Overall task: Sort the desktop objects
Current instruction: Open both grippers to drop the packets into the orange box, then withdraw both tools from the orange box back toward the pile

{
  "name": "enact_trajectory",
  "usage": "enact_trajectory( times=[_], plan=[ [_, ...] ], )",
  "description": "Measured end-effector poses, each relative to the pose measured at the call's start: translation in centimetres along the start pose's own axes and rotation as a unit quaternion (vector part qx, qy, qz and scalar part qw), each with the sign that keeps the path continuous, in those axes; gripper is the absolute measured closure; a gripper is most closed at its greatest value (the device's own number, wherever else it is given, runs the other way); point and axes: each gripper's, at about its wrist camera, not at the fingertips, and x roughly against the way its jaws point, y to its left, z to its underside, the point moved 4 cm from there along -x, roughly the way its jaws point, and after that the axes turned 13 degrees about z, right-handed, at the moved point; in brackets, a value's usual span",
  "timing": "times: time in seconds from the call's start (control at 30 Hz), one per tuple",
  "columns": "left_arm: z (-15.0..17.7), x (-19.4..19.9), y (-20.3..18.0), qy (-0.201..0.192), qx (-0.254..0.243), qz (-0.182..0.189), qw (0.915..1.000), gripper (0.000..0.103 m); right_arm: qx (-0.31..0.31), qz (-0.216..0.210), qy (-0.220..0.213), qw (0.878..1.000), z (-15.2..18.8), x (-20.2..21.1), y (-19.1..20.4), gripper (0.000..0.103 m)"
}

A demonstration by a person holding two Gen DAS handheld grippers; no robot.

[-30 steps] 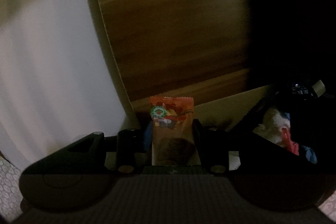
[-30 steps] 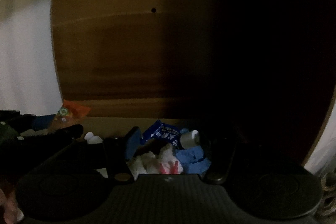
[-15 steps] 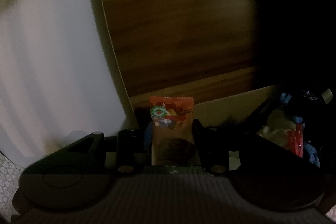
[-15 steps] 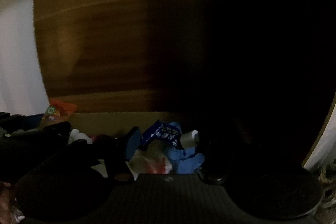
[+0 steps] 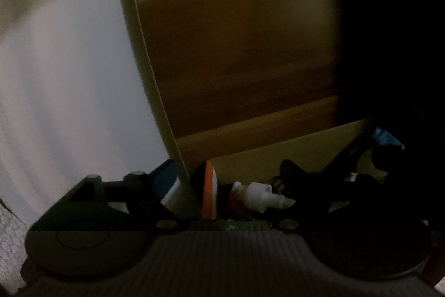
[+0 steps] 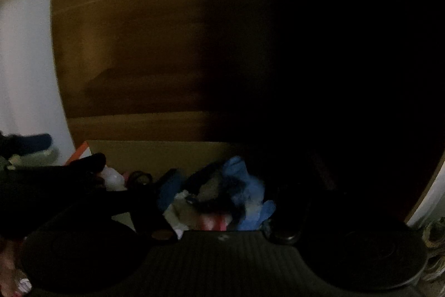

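Note:
In the left wrist view my left gripper [image 5: 222, 194] is open. An orange snack packet [image 5: 209, 191] stands edge-on between its fingers, loose, beside a small white bottle [image 5: 261, 195]. Both lie in a cardboard box [image 5: 278, 155]. In the right wrist view my right gripper [image 6: 222, 202] hangs open over a pile in the same box [image 6: 167, 152]: blue cloth [image 6: 244, 185], white and pink bits. The left gripper shows as a dark shape at the left of the right wrist view [image 6: 69, 180], with the orange packet [image 6: 80, 153] by it.
A brown wooden panel [image 5: 236, 46] stands right behind the box, with a white wall [image 5: 64, 74] to its left. The right side of both views is very dark. A patterned cloth [image 5: 8, 235] shows at the far left edge.
My left gripper has opened and the orange packet, held flat between its fingers before, now stands edge-on and loose in the box. My right gripper has dropped closer to the pile.

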Motion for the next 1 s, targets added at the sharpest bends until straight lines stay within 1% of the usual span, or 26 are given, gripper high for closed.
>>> enact_trajectory(
  times=[0.17, 0.23, 0.3, 0.37, 0.53, 0.7, 0.87, 1.0],
  plan=[
    [0.5, 0.8, 0.4, -0.001, 0.012, 0.000, 0.9999, 0.012, -0.005, 0.001, 0.000, 1.000, 0.0, 0.0, 0.4, 0.021],
    [0.6, 0.8, 0.5, -0.004, 0.015, 0.003, 0.9999, 0.007, -0.008, -0.001, -0.002, 1.000, 0.1, 0.0, 0.4, 0.013],
    [0.8, 1.3, 0.5, -0.009, 0.010, 0.001, 0.9999, 0.005, -0.006, -0.001, -0.006, 1.000, 0.3, 0.4, 0.4, 0.012],
    [0.9, 1.3, 0.3, -0.012, 0.007, 0.003, 0.9999, 0.005, -0.005, -0.003, -0.005, 1.000, 0.5, 0.7, 0.5, 0.012],
    [1.1, 1.5, 0.3, -0.013, 0.018, 0.017, 0.9996, 0.004, -0.006, -0.004, -0.012, 1.000, 0.9, 1.7, 0.2, 0.009],
    [1.6, 3.1, 0.2, -0.026, 0.001, 0.015, 0.9995, 0.003, 0.003, -0.005, -0.015, 1.000, 1.5, 2.7, 0.2, 0.008],
    [2.4, 3.8, 0.6, -0.028, 0.012, 0.026, 0.9992, 0.001, -0.001, -0.011, -0.013, 1.000, 2.2, 3.7, 0.1, 0.007],
    [3.0, 4.6, 1.0, -0.032, 0.020, 0.031, 0.9988, 0.000, -0.007, -0.016, -0.015, 1.000, 2.8, 4.8, 0.1, 0.002]
  ],
)
